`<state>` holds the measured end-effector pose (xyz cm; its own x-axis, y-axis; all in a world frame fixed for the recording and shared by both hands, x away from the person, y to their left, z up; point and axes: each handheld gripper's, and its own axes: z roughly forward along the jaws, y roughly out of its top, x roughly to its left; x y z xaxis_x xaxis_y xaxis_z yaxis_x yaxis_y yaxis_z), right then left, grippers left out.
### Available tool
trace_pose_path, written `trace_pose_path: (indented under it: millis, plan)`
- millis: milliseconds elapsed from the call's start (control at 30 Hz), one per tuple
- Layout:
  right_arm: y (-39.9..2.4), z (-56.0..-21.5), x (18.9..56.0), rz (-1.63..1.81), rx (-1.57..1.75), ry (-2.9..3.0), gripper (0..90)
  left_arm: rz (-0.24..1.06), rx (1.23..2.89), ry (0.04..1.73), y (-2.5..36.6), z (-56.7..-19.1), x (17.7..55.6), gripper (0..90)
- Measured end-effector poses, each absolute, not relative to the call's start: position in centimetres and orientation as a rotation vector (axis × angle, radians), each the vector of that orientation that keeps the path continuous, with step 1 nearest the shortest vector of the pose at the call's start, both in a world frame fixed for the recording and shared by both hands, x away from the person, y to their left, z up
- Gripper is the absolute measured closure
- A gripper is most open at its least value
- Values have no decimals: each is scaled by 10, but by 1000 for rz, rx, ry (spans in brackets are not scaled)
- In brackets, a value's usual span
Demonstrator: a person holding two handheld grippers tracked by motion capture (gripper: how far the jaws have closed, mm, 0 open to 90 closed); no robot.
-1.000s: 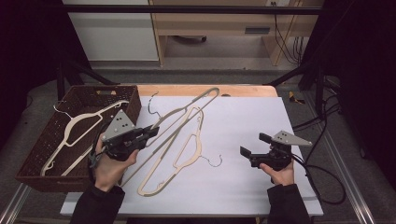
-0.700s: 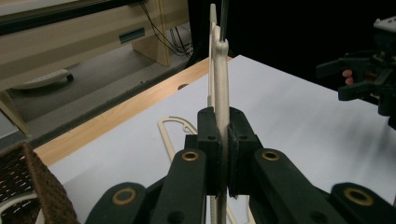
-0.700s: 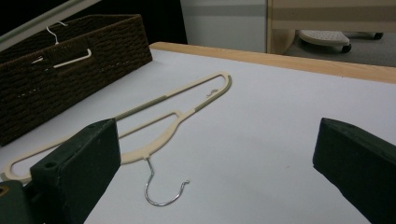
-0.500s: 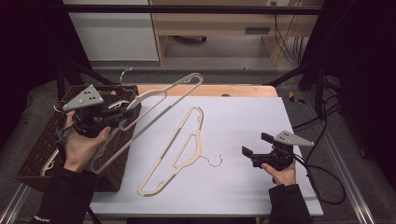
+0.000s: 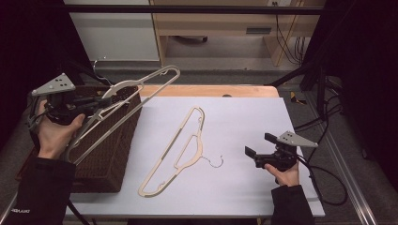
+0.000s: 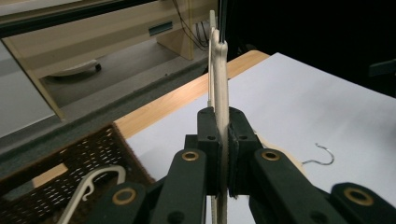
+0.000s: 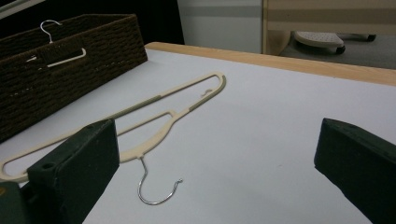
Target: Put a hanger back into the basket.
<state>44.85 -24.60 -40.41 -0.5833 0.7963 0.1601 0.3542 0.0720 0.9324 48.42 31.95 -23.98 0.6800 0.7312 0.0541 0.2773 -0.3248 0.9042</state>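
- Held hanger (image 5: pixel 136 96): I read it as cream plastic, matt, smooth along its edge.
- Hanger lying on the table (image 5: pixel 180 146): same cream matt plastic, with duller olive strips on the arms at 12 o'clock; its hook (image 5: pixel 216 162) is thin shiny metal wire.
- Basket (image 5: pixel 109 154) at 9 o'clock: dark brown weave, rough and matt.
- Table cover (image 5: pixel 244 122): pale, smooth, matt sheet; bare wood edge (image 5: pixel 206 91) at 12 o'clock.
- Left gripper (image 6: pixel 223 154): black matt plastic with brass-coloured rivets.
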Motion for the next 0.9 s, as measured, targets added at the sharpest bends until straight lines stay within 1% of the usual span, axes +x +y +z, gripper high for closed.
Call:
trace_pose_path:
  millis: [200, 333, 500, 733, 900]
  plan:
    - [-246, -404, 449, 1521, 1142, 1957, 5, 577, 1893, 828, 349, -247, 496, 859]
    - [-246, -404, 449, 1519, 1139, 1966, 5, 568, 1896, 842, 361, -247, 498, 859]
    - [-245, -404, 449, 1520, 1145, 1963, 5, 591, 1925, 857, 376, -248, 501, 859]
    - [-246, -404, 449, 1523, 1144, 1967, 5, 598, 1964, 898, 395, -259, 510, 859]
    - [-247, -405, 450, 1527, 1147, 1962, 6, 591, 1937, 932, 411, -268, 513, 859]
